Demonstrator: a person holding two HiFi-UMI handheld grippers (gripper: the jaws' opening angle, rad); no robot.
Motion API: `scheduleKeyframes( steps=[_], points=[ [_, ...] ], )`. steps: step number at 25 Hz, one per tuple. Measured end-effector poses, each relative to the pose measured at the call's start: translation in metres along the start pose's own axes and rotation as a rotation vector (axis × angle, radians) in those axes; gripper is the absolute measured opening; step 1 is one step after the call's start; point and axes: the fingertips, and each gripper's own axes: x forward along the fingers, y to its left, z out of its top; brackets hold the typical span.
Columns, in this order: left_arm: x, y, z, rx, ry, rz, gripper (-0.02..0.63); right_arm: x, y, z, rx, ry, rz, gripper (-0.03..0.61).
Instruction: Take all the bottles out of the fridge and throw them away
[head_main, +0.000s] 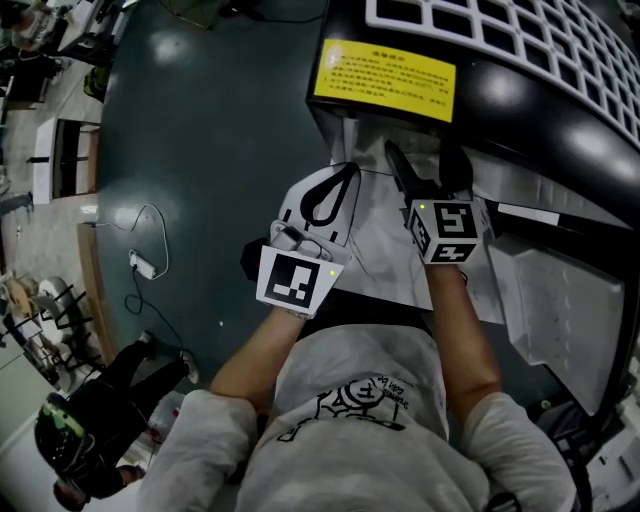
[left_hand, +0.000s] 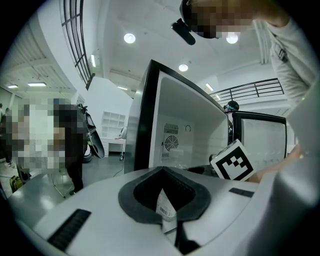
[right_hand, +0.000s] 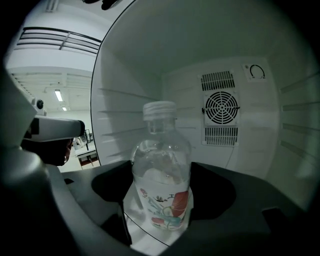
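Both bare forearms reach forward from the body, the left forearm angled inward and the right forearm nearly straight. The left gripper, white, has its jaws drawn together and sits just left of and slightly behind the right claw. The right gripper, dark, points ahead with its jaws closed against both sides of an upright bottle.

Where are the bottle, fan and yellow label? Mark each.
Bottle (right_hand: 161, 165): right gripper view, clear body.
Fan (right_hand: 221, 107): right gripper view, grille centre.
Yellow label (head_main: 384, 75): head view, its middle.
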Motion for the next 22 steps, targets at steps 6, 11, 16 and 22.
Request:
scheduleKeyframes(
  steps=[6, 11, 16, 22],
  points=[
    [-0.003, -0.007, 0.01, 0.005, -0.014, -0.005, 0.012, -0.02, 0.002, 0.01, -0.015, -0.015, 0.01, 0.37],
    [-0.007, -0.015, 0.02, 0.013, -0.025, -0.011, 0.012, -0.041, 0.006, 0.022, -0.021, -0.029, 0.023, 0.37],
    [-0.006, -0.024, 0.032, 0.013, -0.037, -0.022, 0.012, -0.06, 0.004, 0.033, -0.028, -0.039, 0.035, 0.37],
    [-0.011, -0.034, 0.047, 0.011, -0.044, -0.041, 0.012, -0.085, 0.01, 0.053, -0.037, -0.059, 0.053, 0.37]
  ],
)
